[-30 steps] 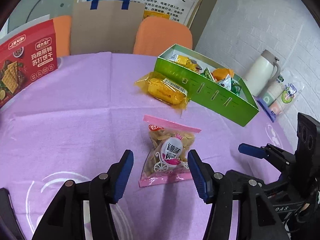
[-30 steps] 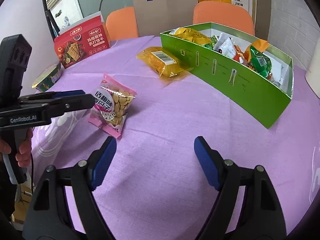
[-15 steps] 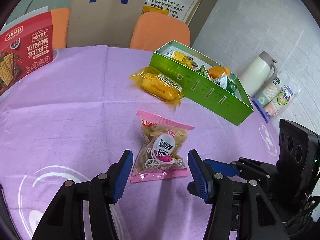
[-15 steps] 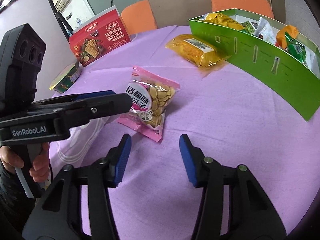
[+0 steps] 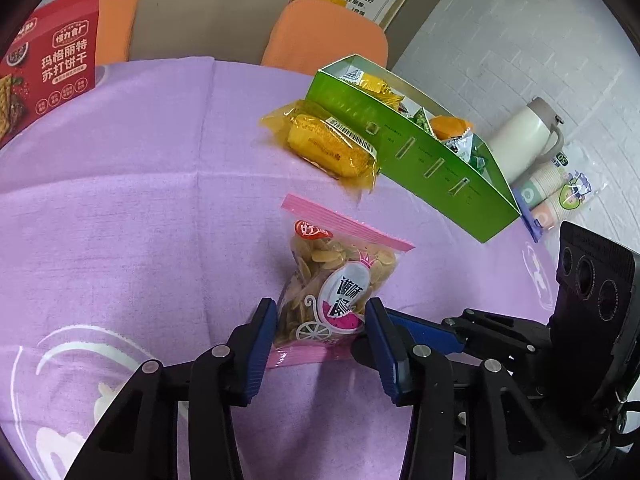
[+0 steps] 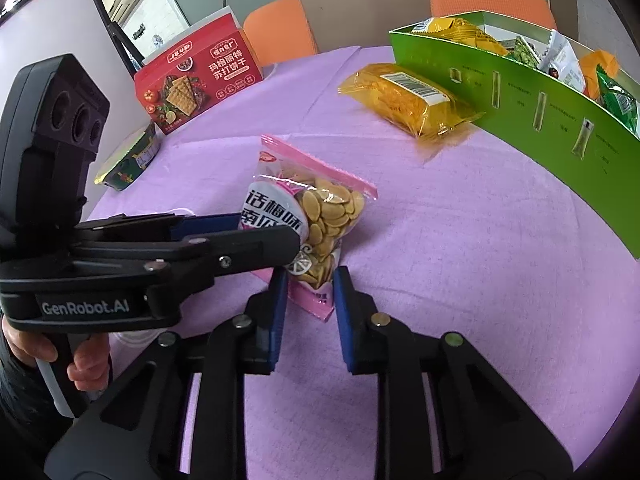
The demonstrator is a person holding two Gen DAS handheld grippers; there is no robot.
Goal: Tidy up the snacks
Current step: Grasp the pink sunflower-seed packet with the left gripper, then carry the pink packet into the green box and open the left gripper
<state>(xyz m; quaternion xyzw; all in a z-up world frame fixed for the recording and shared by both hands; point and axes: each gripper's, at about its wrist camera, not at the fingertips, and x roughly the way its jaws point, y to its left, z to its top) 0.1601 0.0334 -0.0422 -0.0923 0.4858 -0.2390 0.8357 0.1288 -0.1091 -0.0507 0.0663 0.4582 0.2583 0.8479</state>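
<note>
A pink bag of pale seeds (image 5: pixel 332 280) lies on the purple tablecloth (image 5: pixel 140 200), its sealed bottom edge toward me. My left gripper (image 5: pixel 320 332) has both blue pads pressed against the bag's lower sides. My right gripper (image 6: pixel 310 300) comes in from the right, its jaws narrowed onto the bottom corner of the seed bag (image 6: pixel 320 216). A yellow snack bag (image 5: pixel 332 140) rests against the long green box (image 5: pixel 440 168), which holds several small packets.
A red cracker box (image 5: pixel 48 72) stands at the back left, and a green foil-lidded bowl (image 6: pixel 128 160) sits near the left edge. A white flask (image 5: pixel 524 140) and sleeved paper cups (image 5: pixel 552 196) stand behind the green box. Orange chairs (image 5: pixel 324 36) ring the table. A hand (image 6: pixel 84 364) holds the left gripper.
Both grippers have moved in on the seed bag and narrowed their jaws, the left round its lower part, the right onto its bottom corner.
</note>
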